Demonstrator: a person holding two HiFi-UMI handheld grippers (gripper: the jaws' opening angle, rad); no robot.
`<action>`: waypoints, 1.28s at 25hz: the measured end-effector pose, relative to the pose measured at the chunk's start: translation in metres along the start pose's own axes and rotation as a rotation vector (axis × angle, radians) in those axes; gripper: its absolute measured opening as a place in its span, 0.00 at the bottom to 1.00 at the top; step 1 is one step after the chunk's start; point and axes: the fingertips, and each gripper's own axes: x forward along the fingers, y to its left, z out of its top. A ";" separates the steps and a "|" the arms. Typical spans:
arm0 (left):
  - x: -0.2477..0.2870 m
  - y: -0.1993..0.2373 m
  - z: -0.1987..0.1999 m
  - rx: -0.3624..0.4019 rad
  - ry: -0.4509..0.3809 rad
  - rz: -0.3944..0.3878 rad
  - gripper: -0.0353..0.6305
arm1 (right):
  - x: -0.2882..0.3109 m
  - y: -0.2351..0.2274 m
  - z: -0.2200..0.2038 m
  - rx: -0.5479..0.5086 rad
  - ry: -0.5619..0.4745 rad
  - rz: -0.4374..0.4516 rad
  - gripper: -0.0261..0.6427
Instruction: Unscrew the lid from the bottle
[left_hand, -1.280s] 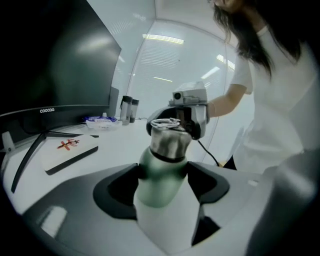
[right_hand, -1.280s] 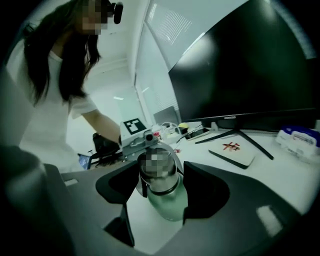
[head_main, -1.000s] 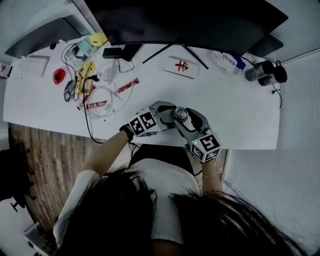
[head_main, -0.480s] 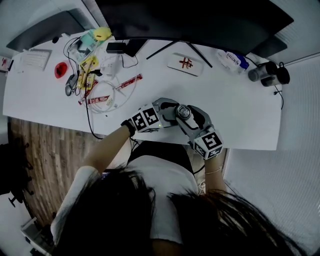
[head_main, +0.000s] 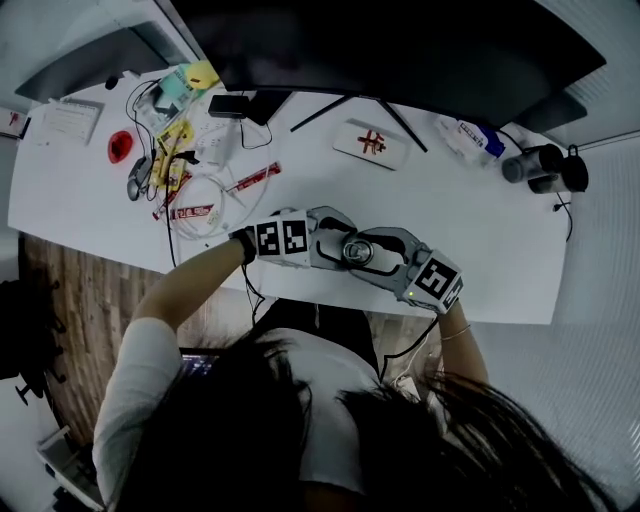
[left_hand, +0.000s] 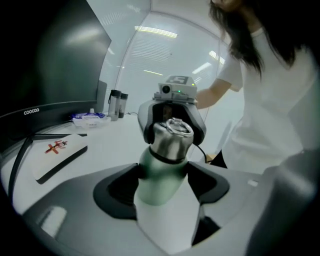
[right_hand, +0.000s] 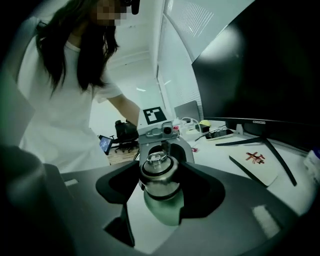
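1. Left hand-held gripper (left_hand: 161, 180) is clenched on the green body of the bottle (right_hand: 162, 207); the two dark pads press it from both sides.
2. Right hand-held gripper (right_hand: 160, 177) comes from the opposite side and grasps the steel lid (left_hand: 170, 139), which has a small metal ring on its top.
3. In the head view the bottle is in front of the monitor (head_main: 400, 50), over the near edge of the table (head_main: 480, 230), and close to the person's body. I cannot tell if its base rests on the table or is lifted.
4. I see no gap between lid and neck, so I judge that the lid sits on the bottle and the unscrewing step is in hand, not finished.
5. The next move, I think, calls for a turn of the right wrist about the bottle's axis while the left one keeps the body fixed. The smooth steel can slip between the pads, so firm pressure is needed.
6. The table is white and smooth. Under the monitor lies a white flat pad with a red mark (head_main: 370, 137).
7. To the left of the monitor there are loose cables (head_main: 205, 195) and small items; to its right stand two dark cylindrical containers (head_main: 545, 165).
8. Farther from the monitor, beyond the table's near edge, a wooden floor (head_main: 90, 310) shows. The room looks like an office.
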 end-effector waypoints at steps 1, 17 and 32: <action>0.000 0.000 -0.001 0.013 0.013 -0.022 0.59 | 0.001 0.001 0.000 -0.013 0.014 0.040 0.42; -0.001 0.000 -0.002 0.125 0.110 -0.225 0.59 | 0.006 0.005 -0.008 -0.020 0.225 0.364 0.42; -0.002 -0.003 -0.001 -0.043 -0.046 0.091 0.59 | -0.031 0.001 0.010 0.255 -0.202 -0.468 0.42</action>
